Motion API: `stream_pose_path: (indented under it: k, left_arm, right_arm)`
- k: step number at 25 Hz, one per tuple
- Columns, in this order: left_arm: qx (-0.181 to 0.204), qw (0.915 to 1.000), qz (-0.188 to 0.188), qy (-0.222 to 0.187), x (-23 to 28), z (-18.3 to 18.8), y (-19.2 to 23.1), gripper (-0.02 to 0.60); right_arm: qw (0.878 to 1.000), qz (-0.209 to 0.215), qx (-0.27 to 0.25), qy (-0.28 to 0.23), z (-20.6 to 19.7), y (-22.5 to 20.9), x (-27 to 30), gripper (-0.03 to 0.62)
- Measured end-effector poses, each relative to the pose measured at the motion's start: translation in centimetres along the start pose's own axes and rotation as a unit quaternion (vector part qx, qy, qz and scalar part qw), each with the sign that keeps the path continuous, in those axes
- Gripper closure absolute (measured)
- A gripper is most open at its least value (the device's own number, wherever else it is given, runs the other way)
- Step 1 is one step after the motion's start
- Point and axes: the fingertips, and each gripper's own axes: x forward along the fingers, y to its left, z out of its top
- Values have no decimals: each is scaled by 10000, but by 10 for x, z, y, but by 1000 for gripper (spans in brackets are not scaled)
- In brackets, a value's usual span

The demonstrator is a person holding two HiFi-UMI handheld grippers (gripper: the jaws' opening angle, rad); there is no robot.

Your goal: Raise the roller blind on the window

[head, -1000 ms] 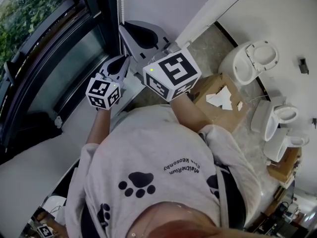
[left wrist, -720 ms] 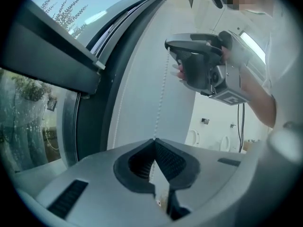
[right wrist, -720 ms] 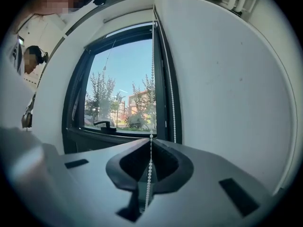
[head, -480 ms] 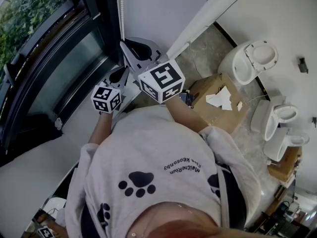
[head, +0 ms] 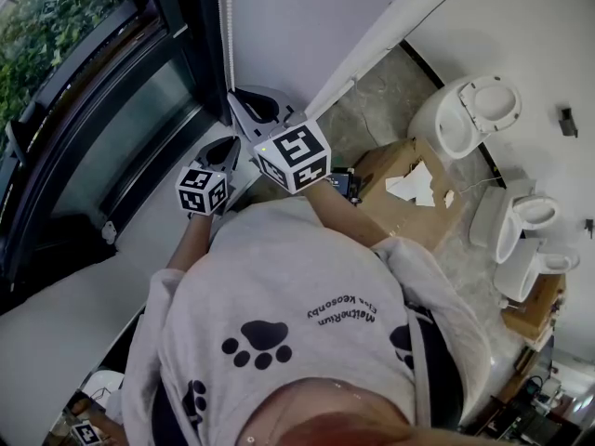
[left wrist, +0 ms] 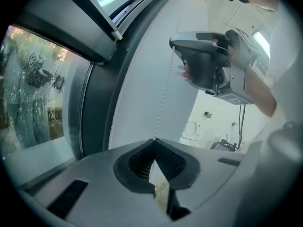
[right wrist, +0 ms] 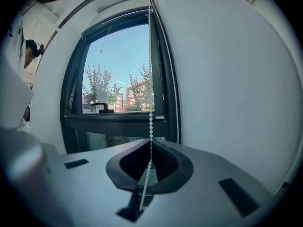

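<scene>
1. The roller blind cannot be made out in any view. The right gripper view shows the window (right wrist: 118,79) with bare glass up to the top edge of the frame, and whatever hangs above is cut off.
2. The bead chain (right wrist: 151,79) hangs just beside the window's right frame, against the white wall (right wrist: 227,79). A second strand runs nearer the wall.
3. The right hand-held gripper (right wrist: 150,142) is clamped on the nearer strand. The beads run down between its closed jaws and out behind them.
4. The left hand-held gripper (left wrist: 154,141) also has its jaws together. A thin, faint line of chain reaches exactly to their seam, so it appears pinched there. A pale scrap in the gap behind the jaws is too blurred to name.
5. In the head view the jaw tips of both are hidden under the grey bodies and marker cubes, and the person's shirt (head: 297,323) fills the lower half.
6. Compared with a second ago, both hand-held grippers sit lower beside the window. Their cubes look smaller and farther from the camera, with the same closed grip on the chain.
</scene>
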Motion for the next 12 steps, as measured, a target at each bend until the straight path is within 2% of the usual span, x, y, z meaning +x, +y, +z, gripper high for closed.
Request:
stream_pose_path:
  k: [5,10,11,12]
  left_arm:
    - [-73,9995,38,296,0,-21,7,572]
    - [-44,9997,-5,246,-5,-23,11,563]
    - [-101,9998,-56,174,-6,-18,12,526]
    - [-153,9998,-118,80,-8,-10,12,448]
  right_arm:
    - [9999,9,63,140,-23,0,5,583]
    - [9998,-15,88,154,-30,-4,6,583]
    - [9998,-16,91,151,-29,-5,6,583]
    - [9998,-19,95,148,-29,-6,7,583]
